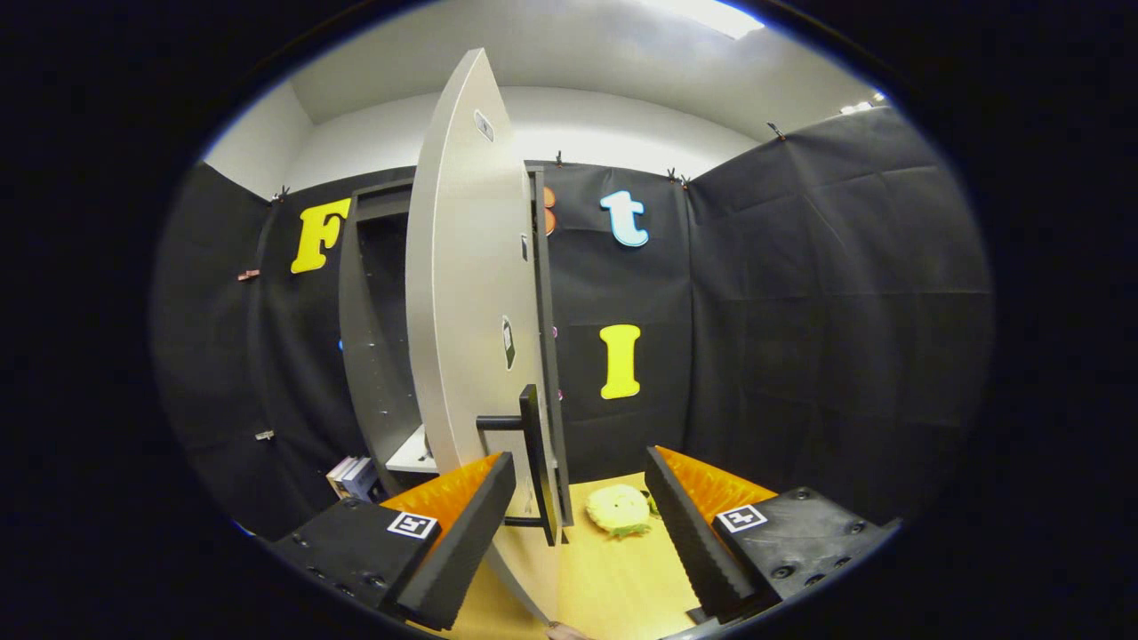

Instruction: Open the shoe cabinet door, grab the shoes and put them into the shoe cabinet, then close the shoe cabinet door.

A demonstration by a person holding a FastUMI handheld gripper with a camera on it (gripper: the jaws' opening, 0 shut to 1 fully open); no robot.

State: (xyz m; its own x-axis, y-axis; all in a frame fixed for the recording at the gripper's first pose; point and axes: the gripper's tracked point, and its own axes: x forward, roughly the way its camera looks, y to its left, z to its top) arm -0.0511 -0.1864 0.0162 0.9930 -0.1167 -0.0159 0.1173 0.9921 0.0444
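Claw (pixel 580 524) wide open, door handle (pixel 533 462) between fingers, untouched.

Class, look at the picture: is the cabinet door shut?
No: the door stands swung open, its handle just ahead of the open gripper.

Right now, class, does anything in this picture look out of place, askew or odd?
Nothing looks damaged or spilled. The cabinet door stands swung open, as the task needs, its handle just ahead of the open gripper. A yellow fluffy slipper lies on the floor beyond the fingers, not yet in the cabinet.
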